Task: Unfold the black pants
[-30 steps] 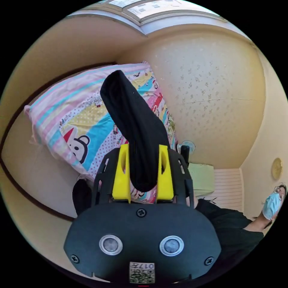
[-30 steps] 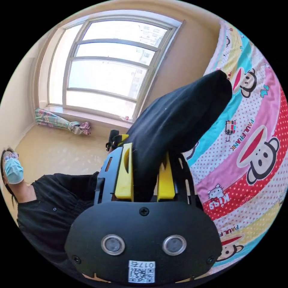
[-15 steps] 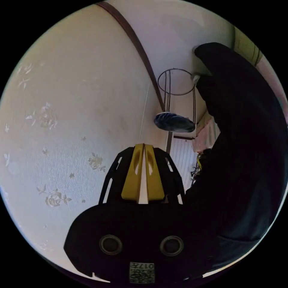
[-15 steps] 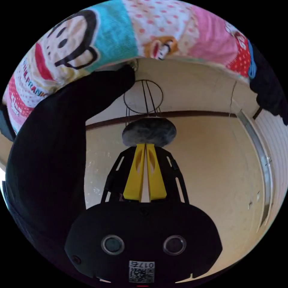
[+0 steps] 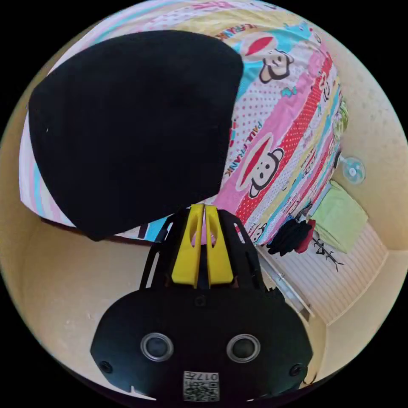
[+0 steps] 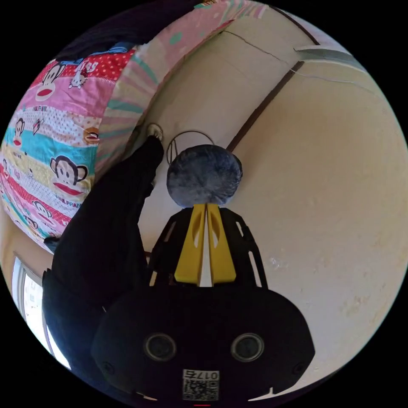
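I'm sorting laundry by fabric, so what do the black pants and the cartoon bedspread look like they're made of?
The black pants look like a matte, soft knit or cotton-type cloth: flat black, no sheen, weave too dark to tell. The bedspread looks like printed woven cotton, matte, with crisp coloured stripes, dots and cartoon figures.

Around you stood a bed under a bright cartoon-monkey bedspread (image 5: pixel 280 127), pale cream walls (image 6: pixel 340 191) crossed by a dark trim strip (image 6: pixel 263 106), a green cushion (image 5: pixel 340 216) beside a small fan (image 5: pixel 353 171), and a wire-framed round stool (image 6: pixel 204 174) by the bed's end.
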`<move>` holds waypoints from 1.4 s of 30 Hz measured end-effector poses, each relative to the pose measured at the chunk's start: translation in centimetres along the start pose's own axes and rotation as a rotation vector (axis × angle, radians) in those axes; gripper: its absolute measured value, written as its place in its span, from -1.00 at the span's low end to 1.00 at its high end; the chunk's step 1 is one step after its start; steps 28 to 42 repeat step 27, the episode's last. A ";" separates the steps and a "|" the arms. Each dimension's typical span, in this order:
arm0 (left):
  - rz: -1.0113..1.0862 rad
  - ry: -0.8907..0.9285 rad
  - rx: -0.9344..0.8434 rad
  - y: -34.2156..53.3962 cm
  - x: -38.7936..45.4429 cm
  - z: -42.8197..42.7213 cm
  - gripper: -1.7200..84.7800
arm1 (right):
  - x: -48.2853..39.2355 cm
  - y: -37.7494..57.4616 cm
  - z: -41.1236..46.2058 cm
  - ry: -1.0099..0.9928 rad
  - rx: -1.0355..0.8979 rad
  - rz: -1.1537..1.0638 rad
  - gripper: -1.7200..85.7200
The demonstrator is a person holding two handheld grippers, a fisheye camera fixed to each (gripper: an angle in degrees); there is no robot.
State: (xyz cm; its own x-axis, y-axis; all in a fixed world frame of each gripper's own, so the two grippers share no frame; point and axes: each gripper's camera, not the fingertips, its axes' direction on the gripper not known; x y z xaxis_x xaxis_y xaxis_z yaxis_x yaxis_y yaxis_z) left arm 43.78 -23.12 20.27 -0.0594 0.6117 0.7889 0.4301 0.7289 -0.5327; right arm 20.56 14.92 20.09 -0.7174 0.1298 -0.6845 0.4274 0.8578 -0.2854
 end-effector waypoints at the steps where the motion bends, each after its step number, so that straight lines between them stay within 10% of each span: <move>1: 0.074 -0.018 -0.005 -1.1 2.8 0.9 -0.98 | -1.0 -0.4 1.3 0.000 0.033 -0.041 -0.95; 14: 0.236 -0.376 -0.455 6.8 1.5 44.4 -0.98 | 1.6 -8.9 13.5 0.032 0.300 -0.337 -0.96; 18: 0.109 -0.529 -0.360 4.9 -1.9 47.4 -0.98 | 6.7 -12.7 12.9 -0.057 0.530 -0.413 -0.96; 27: -0.107 -0.184 -0.203 7.2 -6.2 64.1 -0.98 | 16.8 -20.5 6.3 -0.141 1.008 -0.542 -0.95; 42: -0.107 -0.184 -0.203 7.2 -6.2 64.1 -0.98 | 16.8 -20.5 6.3 -0.141 1.008 -0.542 -0.95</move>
